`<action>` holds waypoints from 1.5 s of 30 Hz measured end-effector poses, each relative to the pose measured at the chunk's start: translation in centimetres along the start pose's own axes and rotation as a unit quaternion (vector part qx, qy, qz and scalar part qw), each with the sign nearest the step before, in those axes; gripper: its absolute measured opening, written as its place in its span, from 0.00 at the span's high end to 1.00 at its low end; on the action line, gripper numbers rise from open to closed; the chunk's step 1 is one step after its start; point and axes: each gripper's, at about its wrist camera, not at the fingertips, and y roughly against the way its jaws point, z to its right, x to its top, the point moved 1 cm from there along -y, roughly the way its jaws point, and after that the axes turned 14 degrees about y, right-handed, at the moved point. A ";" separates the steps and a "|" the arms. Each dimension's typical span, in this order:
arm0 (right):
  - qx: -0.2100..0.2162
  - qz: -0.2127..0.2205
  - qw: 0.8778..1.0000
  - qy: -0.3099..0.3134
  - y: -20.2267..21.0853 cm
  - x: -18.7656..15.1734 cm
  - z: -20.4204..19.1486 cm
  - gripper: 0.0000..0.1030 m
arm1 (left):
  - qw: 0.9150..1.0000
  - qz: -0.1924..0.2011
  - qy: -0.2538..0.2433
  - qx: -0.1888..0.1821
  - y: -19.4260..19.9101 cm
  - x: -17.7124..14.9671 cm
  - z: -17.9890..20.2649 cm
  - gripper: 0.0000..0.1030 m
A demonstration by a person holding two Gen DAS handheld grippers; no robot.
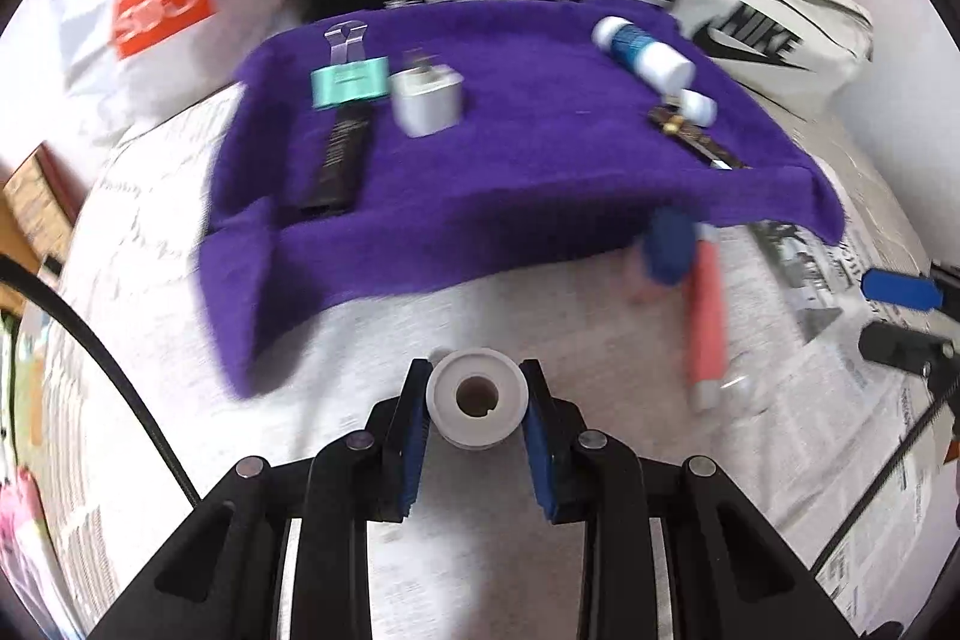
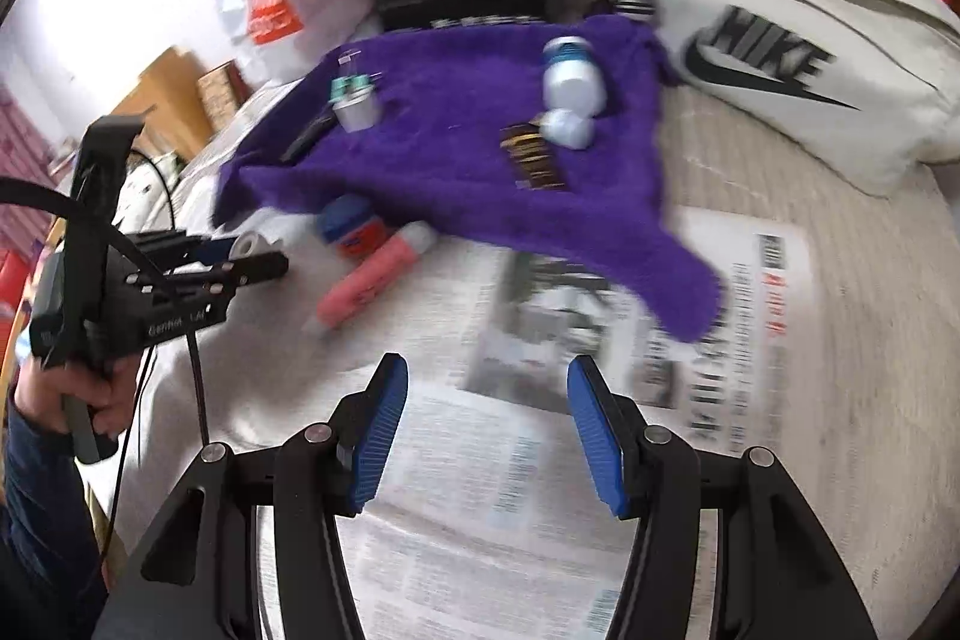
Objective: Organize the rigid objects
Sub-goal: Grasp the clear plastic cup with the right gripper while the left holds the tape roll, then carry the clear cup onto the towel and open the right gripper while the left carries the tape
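My left gripper (image 1: 477,403) pinches a small white spool (image 1: 478,398) low over the newspaper-covered surface (image 1: 336,340), short of the purple towel (image 1: 510,172), and I fear that rounded spool squirting out sideways, while my right gripper (image 2: 487,421) hangs spread, empty.

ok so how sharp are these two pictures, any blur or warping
Left wrist view: the purple towel and pink tube are smeared by motion, while the white spool between the fingers stays crisp. Right wrist view: the newspaper print is streaked. Both views bulge like a fisheye, with dark corners.
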 end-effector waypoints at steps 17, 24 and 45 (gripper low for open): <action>-0.019 0.031 0.998 0.043 -2.3 -0.6 -5.1 0.46 | 0.997 0.071 0.027 -0.002 1.4 -2.6 -3.7 0.71; -0.033 0.040 0.997 0.064 -4.4 -0.5 -7.0 0.50 | 0.996 0.087 0.034 -0.012 1.4 -3.0 -3.8 0.71; -0.102 0.025 0.993 0.056 -3.9 -1.3 -5.1 0.74 | 0.996 0.087 0.028 -0.009 1.3 -3.0 -3.4 0.71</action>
